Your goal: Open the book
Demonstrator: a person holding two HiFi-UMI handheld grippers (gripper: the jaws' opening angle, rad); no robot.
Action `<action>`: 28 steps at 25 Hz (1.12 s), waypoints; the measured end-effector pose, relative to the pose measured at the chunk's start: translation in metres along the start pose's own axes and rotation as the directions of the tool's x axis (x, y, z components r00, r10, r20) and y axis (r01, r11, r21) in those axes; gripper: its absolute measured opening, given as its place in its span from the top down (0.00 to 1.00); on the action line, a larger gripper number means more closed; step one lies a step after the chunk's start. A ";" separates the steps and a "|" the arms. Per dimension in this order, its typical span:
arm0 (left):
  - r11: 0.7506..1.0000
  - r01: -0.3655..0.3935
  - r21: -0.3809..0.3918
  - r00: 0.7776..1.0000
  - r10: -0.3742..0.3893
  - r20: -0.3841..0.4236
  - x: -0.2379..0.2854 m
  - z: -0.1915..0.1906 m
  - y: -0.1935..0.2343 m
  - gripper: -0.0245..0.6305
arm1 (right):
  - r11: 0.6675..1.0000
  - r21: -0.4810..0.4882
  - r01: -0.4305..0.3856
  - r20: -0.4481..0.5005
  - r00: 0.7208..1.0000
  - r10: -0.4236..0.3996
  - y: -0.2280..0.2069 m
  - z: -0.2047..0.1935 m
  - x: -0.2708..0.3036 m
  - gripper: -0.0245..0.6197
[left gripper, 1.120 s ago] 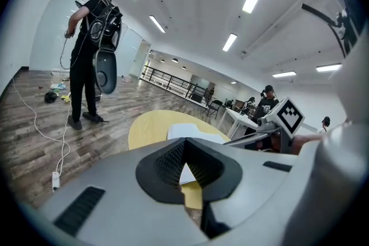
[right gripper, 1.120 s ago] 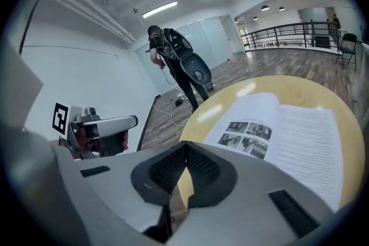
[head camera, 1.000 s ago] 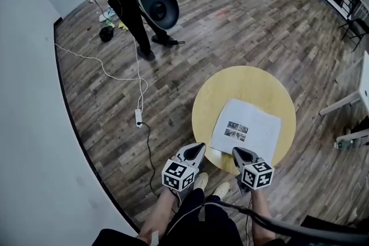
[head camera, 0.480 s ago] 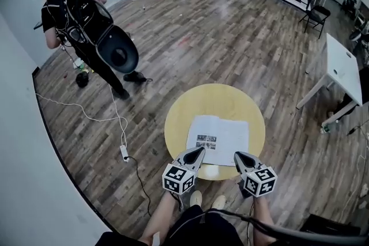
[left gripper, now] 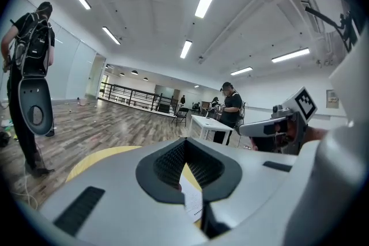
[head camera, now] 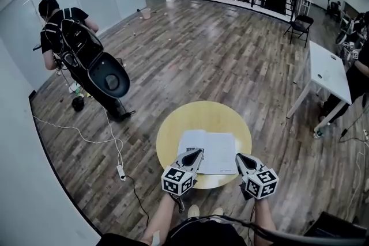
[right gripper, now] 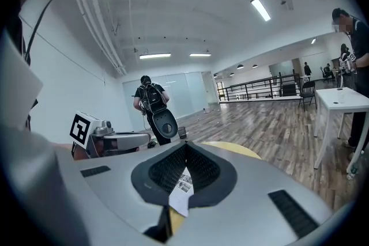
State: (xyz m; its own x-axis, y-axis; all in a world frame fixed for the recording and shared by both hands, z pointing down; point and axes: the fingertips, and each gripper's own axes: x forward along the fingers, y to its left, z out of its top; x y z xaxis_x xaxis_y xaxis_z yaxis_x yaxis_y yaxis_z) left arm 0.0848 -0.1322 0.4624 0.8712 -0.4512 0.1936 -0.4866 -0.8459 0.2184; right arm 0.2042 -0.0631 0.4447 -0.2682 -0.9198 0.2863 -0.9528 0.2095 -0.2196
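Jaws of both pinched together, nothing held: left gripper (head camera: 198, 152) and right gripper (head camera: 240, 156), by the near edge of the round yellow wooden table (head camera: 199, 115). White paper book (head camera: 214, 150) lies open, 2 pages flat, toward that edge. Task looks done.

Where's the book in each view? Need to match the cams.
Head view: book sits low centre, flat on the round yellow table.
Left gripper view: book is low centre, and only a white page sliver shows.
Right gripper view: book is low centre, a narrow printed strip.
Shared landmark: person with a backpack, on the left side of all three views.
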 end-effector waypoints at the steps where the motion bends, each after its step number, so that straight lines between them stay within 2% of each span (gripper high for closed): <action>1: 1.000 0.002 0.005 1.000 -0.002 0.003 0.001 0.003 -0.003 0.96 | 1.000 -0.008 -0.001 0.004 1.000 0.001 0.000 0.003 -0.003 0.95; 16: 0.995 0.029 0.100 0.999 -0.032 0.035 0.022 0.033 -0.026 0.96 | 0.997 -0.069 -0.021 0.063 0.998 0.025 -0.004 0.026 -0.010 0.95; 28: 0.992 0.026 0.123 0.998 -0.032 0.049 0.021 0.045 -0.031 0.96 | 0.997 -0.073 -0.030 0.083 0.996 0.036 -0.003 0.036 -0.011 0.95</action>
State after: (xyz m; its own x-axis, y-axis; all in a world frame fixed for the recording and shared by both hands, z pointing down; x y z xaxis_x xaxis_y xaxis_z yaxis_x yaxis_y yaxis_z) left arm 0.1206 -0.1282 0.4170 0.8885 -0.4372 0.1394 -0.4522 -0.8859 0.1038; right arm 0.2151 -0.0653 0.4089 -0.2894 -0.9360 0.2002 -0.9523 0.2603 -0.1594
